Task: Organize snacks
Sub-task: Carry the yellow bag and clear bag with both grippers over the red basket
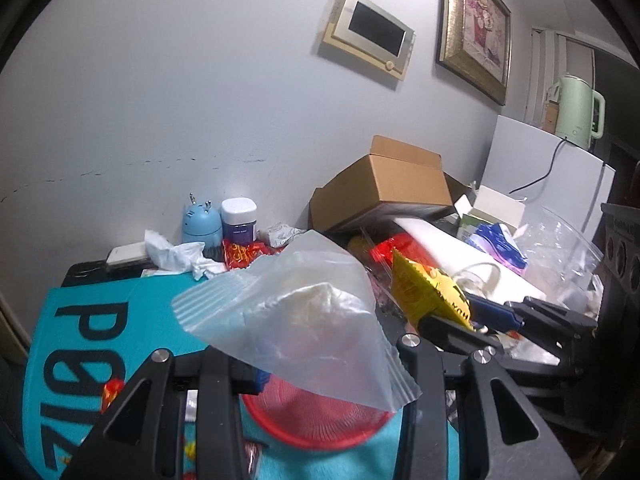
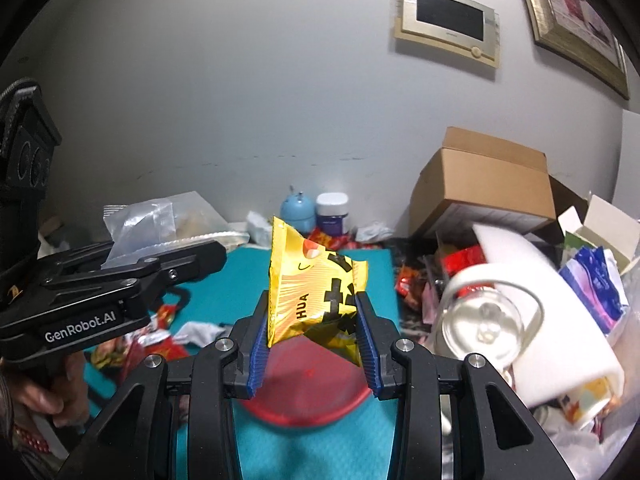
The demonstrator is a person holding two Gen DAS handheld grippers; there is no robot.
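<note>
In the left wrist view my left gripper [image 1: 328, 368] is shut on a clear zip bag [image 1: 304, 312] with something whitish inside; the bag hides most of the pads. The right wrist view shows the same bag [image 2: 160, 224] held up at the left by the left gripper [image 2: 200, 256]. My right gripper [image 2: 314, 344] is shut on a yellow snack packet [image 2: 312, 288] with black print, squeezed between blue ribbed pads [image 2: 366, 336]. That packet [image 1: 424, 292] also appears at the right of the left wrist view. Below both grippers, a red round dish [image 2: 304, 380] lies on a teal mat [image 2: 224, 280].
Red snack wrappers [image 2: 160, 336] are strewn on the mat. A cardboard box [image 2: 480, 184], white foam [image 2: 532, 292], a glass jar [image 2: 480, 320] and crumpled bags crowd the right. A blue figurine [image 1: 202, 222] and a white-lidded jar [image 1: 239, 220] stand by the wall. A person's hand [image 2: 52, 392] grips the left handle.
</note>
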